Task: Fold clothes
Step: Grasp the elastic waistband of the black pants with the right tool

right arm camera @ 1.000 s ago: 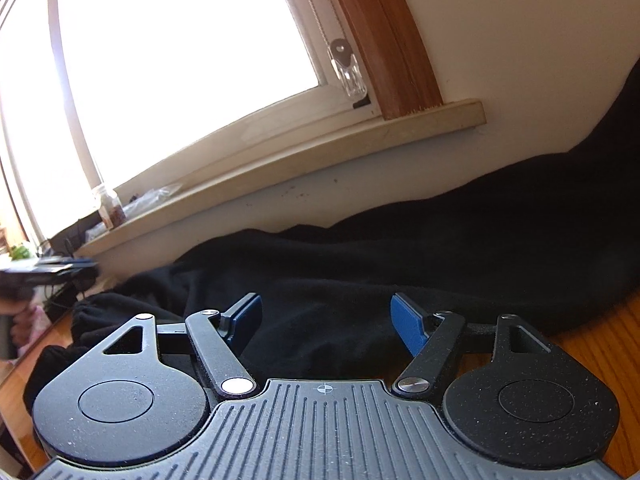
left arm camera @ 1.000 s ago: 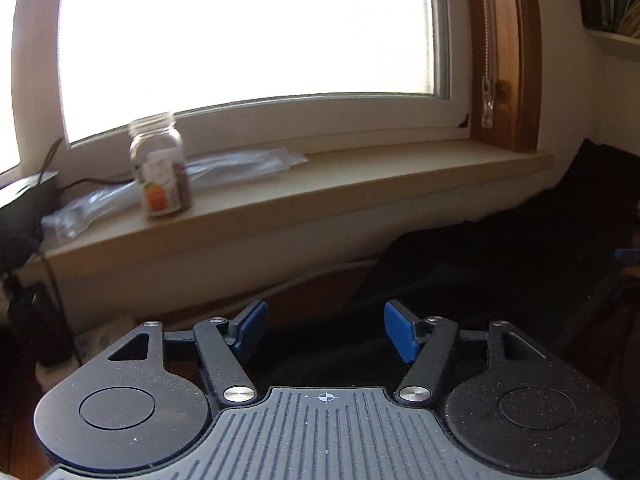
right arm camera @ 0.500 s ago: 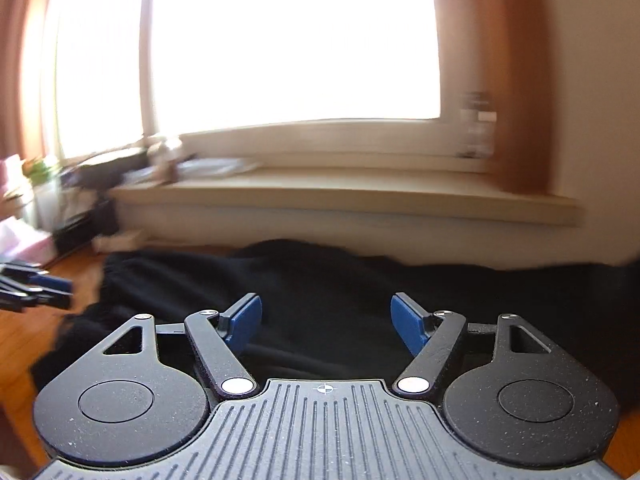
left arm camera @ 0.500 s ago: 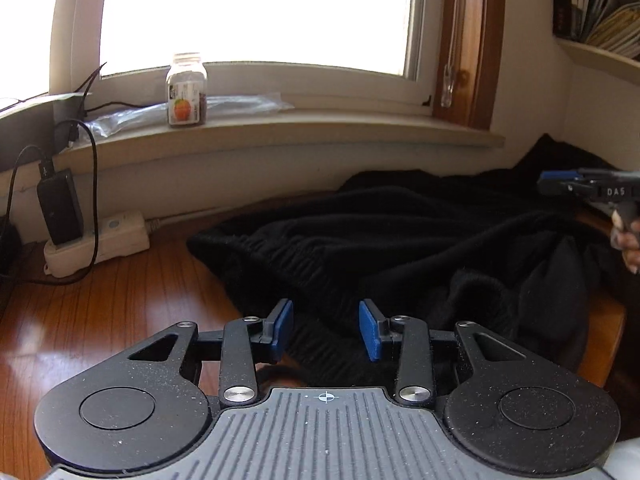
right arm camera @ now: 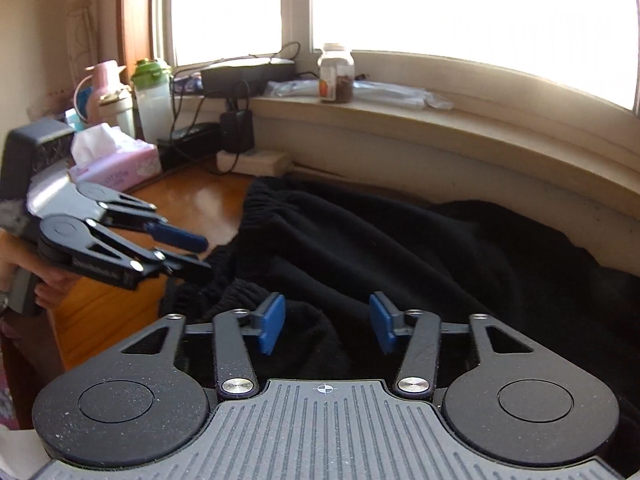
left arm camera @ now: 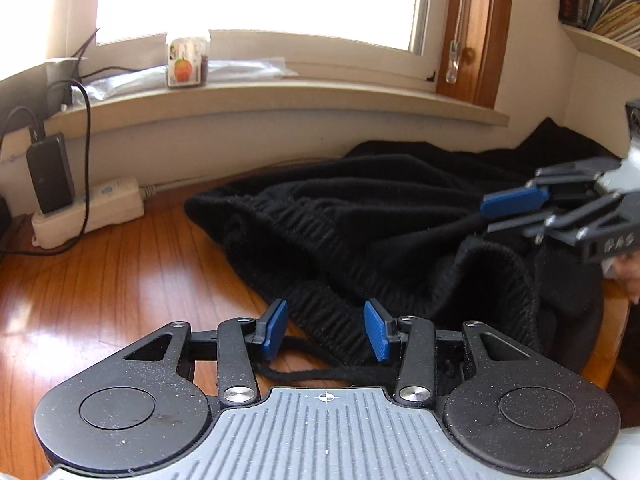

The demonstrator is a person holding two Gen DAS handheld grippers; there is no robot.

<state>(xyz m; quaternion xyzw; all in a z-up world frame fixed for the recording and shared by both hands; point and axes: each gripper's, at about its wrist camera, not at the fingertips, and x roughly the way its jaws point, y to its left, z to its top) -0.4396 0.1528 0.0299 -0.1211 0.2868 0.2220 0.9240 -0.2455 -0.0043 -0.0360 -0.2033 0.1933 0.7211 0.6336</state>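
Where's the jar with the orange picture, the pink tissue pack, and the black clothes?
jar (left arm camera: 187,63): left wrist view, on its label with the orange picture.
pink tissue pack (right arm camera: 120,166): right wrist view, on its pink side.
black clothes (right arm camera: 360,240): right wrist view, on the middle of the crumpled fabric.

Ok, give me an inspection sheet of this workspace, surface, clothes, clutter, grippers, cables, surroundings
Surface: glossy wooden table, partly covered.
Job's things: black knit garment lies crumpled, unfolded, its drawstring trailing at the near edge.
Clutter: tissue pack, shaker bottle, pink flask.
Grippers: left gripper open over the ribbed hem; right gripper open over the cloth, jaws just been closing; neither grips.
Cables: power strip with adapter and leads.
Surroundings: windowsill with jar; bright window.
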